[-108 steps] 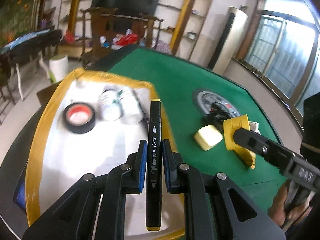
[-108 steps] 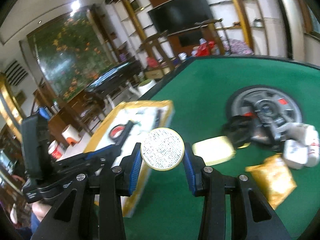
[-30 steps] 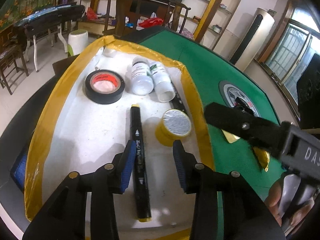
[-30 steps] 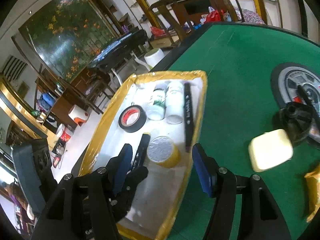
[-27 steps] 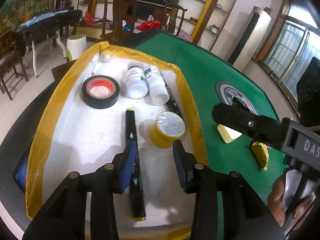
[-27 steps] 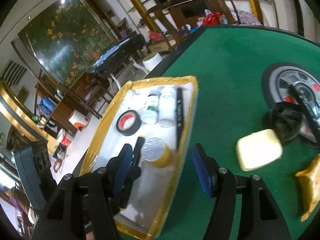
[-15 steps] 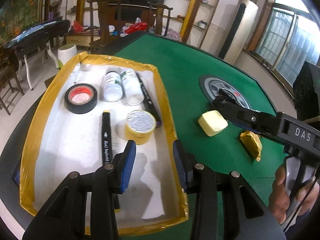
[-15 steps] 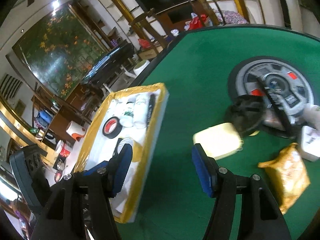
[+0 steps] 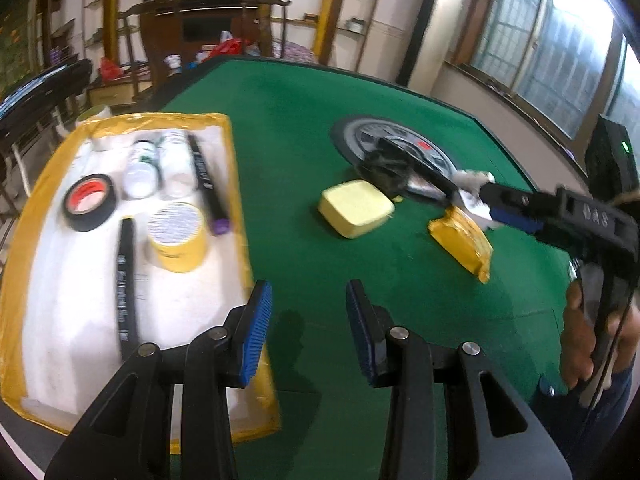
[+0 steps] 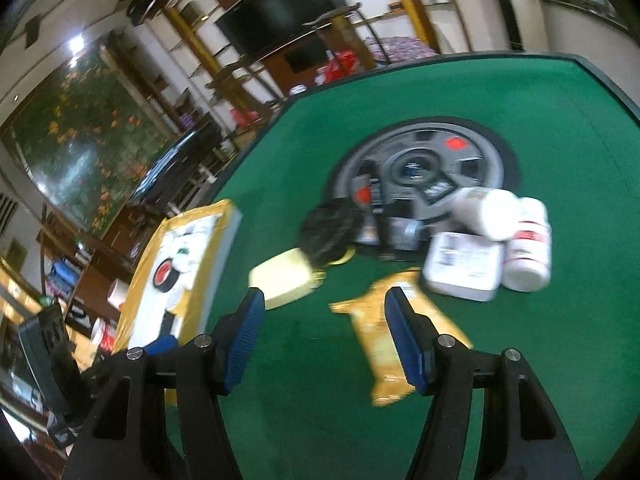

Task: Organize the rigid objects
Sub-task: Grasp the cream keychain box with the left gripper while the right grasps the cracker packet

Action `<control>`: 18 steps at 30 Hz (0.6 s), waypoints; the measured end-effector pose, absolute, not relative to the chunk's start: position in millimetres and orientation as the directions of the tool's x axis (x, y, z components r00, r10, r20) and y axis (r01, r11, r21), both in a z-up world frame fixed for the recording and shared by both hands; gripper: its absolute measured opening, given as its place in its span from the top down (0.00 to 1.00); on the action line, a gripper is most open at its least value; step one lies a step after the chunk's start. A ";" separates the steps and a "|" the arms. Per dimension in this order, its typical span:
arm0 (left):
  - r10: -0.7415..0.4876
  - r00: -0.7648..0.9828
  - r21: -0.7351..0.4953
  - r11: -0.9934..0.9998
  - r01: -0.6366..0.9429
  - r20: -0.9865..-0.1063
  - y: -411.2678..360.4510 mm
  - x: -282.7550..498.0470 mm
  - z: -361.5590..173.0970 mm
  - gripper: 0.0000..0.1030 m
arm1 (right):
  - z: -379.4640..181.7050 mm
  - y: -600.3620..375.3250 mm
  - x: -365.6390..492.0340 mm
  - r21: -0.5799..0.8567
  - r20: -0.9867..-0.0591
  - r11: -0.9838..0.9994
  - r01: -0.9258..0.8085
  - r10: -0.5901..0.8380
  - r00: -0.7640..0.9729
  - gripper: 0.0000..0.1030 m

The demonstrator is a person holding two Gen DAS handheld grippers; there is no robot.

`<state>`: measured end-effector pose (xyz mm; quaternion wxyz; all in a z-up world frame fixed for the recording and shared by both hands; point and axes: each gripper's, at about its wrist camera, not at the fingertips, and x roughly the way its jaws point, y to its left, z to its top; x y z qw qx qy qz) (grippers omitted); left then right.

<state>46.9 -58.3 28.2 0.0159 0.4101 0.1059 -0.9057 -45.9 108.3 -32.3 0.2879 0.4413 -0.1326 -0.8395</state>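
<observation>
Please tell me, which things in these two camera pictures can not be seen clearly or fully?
- Labels of the white bottles: right wrist view, motion blur.
- Print on the marker in the tray: left wrist view, too small and blurred.
- Black object by the yellow block: dark, blurred.
- Gold packet: right wrist view, partly behind one of the fingers.

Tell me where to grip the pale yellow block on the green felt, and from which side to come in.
Grip the pale yellow block across its two longer side faces, coming down from above. It lies flat on the green felt as a low, rounded slab. Its far corner sits close to a black object, so close the jaws across the near, free sides.
</observation>
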 end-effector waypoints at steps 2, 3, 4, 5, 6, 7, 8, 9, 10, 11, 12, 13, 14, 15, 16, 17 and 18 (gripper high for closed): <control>0.070 -0.658 -0.169 -0.982 0.089 -0.750 -48.0 44.3 27.2 0.65 | -33.5 117.9 -49.9 0.491 -0.662 -0.802 0.340 -0.597 -0.452 0.44; 0.072 -0.654 -0.160 -0.984 0.075 -0.753 -42.2 42.8 27.2 0.65 | -35.3 122.2 -52.4 0.490 -0.666 -0.807 0.331 -0.591 -0.455 0.44; 0.074 -0.652 -0.150 -0.987 0.062 -0.755 -36.6 41.5 27.4 0.65 | -35.9 123.4 -53.4 0.483 -0.672 -0.812 0.327 -0.583 -0.457 0.44; 0.076 -0.651 -0.143 -0.988 0.051 -0.756 -32.1 40.4 27.8 0.65 | -37.3 124.9 -54.4 0.477 -0.678 -0.818 0.321 -0.575 -0.457 0.44; 0.078 -0.649 -0.137 -0.990 0.041 -0.756 -27.6 39.5 28.1 0.65 | -38.5 127.3 -55.3 0.478 -0.681 -0.818 0.321 -0.575 -0.453 0.44; 0.084 -0.648 -0.135 -0.990 0.029 -0.757 -24.0 38.7 27.6 0.65 | -39.7 128.1 -55.7 0.479 -0.684 -0.817 0.322 -0.577 -0.446 0.44; 0.090 -0.644 -0.132 -0.991 0.017 -0.759 -19.5 37.9 26.9 0.65 | -40.4 128.9 -56.0 0.480 -0.687 -0.816 0.323 -0.578 -0.441 0.44; 0.095 -0.642 -0.130 -0.992 0.007 -0.761 -16.9 37.8 26.6 0.65 | -41.5 130.1 -56.6 0.480 -0.691 -0.816 0.322 -0.578 -0.435 0.44; 0.098 -0.640 -0.126 -0.992 -0.002 -0.762 -13.5 37.5 25.5 0.65 | -42.2 130.2 -57.0 0.479 -0.694 -0.817 0.322 -0.577 -0.431 0.44; 0.099 -0.636 -0.119 -0.993 -0.010 -0.765 -10.7 37.0 24.1 0.65 | -42.7 130.1 -57.4 0.476 -0.699 -0.818 0.323 -0.574 -0.426 0.44; 0.098 -0.633 -0.114 -0.993 -0.016 -0.768 -8.8 36.3 22.8 0.65 | -43.3 129.8 -57.6 0.472 -0.702 -0.820 0.325 -0.572 -0.424 0.44; 0.097 -0.629 -0.107 -0.994 -0.021 -0.771 -6.9 34.6 21.7 0.65 | -44.1 128.8 -56.7 0.467 -0.706 -0.822 0.326 -0.569 -0.423 0.44; 0.095 -0.625 -0.100 -0.995 -0.027 -0.774 -5.1 32.8 21.2 0.65 | -44.7 127.6 -56.6 0.462 -0.710 -0.824 0.327 -0.565 -0.420 0.44; 0.091 -0.624 -0.090 -0.995 -0.033 -0.776 -3.7 30.8 21.8 0.65 | -45.8 126.5 -57.0 0.457 -0.716 -0.827 0.327 -0.560 -0.417 0.44; 0.087 -0.626 -0.081 -0.996 -0.038 -0.775 -2.6 28.5 23.4 0.65 | -47.4 125.9 -57.6 0.454 -0.721 -0.830 0.325 -0.556 -0.413 0.44; 0.085 -0.629 -0.074 -0.996 -0.044 -0.773 -1.5 25.4 26.0 0.65 | -48.8 125.6 -58.2 0.452 -0.727 -0.831 0.323 -0.554 -0.406 0.44; 0.087 -0.628 -0.072 -0.996 -0.049 -0.773 -2.0 22.2 28.4 0.65 | -51.1 125.7 -59.0 0.451 -0.730 -0.832 0.322 -0.552 -0.403 0.44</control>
